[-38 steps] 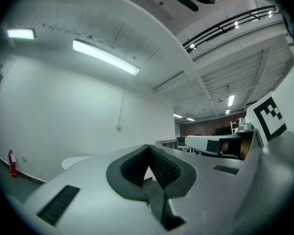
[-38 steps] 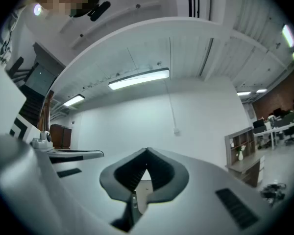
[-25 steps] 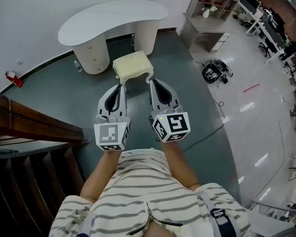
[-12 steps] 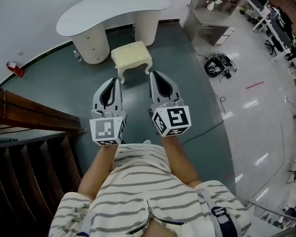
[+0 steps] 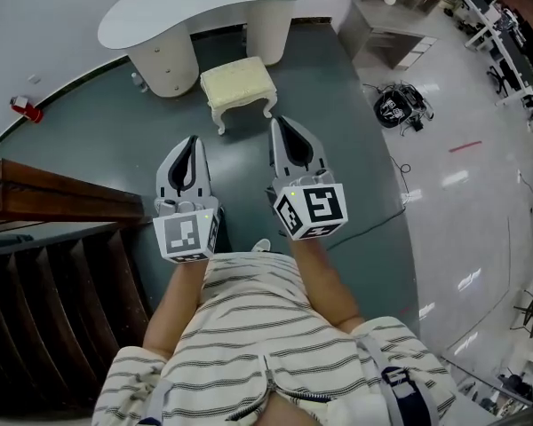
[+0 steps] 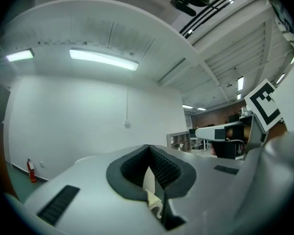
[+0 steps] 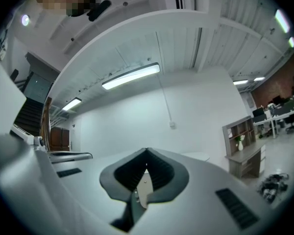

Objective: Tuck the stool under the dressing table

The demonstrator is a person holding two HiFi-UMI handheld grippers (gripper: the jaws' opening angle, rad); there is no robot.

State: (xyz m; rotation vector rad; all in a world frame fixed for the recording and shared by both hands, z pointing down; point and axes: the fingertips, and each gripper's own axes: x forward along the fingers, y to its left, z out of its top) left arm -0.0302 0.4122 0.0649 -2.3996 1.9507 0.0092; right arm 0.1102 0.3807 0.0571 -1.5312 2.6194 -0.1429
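The cream cushioned stool [image 5: 238,85] stands on the dark green floor, just in front of the white dressing table [image 5: 195,7] and between its two pedestals. Its near legs are still outside the tabletop's edge. Both grippers point level at the stool with their jaws together and nothing held. My left gripper [image 5: 192,140] hangs a short way back from the stool's near left leg. My right gripper [image 5: 278,122] is close beside the near right leg; whether it touches is unclear. In the left gripper view a sliver of the stool [image 6: 152,190] shows past the shut left gripper [image 6: 149,148]. The right gripper [image 7: 147,151] is likewise shut.
A dark wooden stair railing [image 5: 53,202] runs along the left. A red fire extinguisher [image 5: 22,109] stands by the wall. A grey shelf unit [image 5: 391,25] is at the back right, with a black bundle of gear [image 5: 395,109] and a cable [image 5: 373,229] on the floor.
Both grippers' tips were against the stool's near edge. Now they sit back from it, the left one more, and the stool stands slightly closer to the table.
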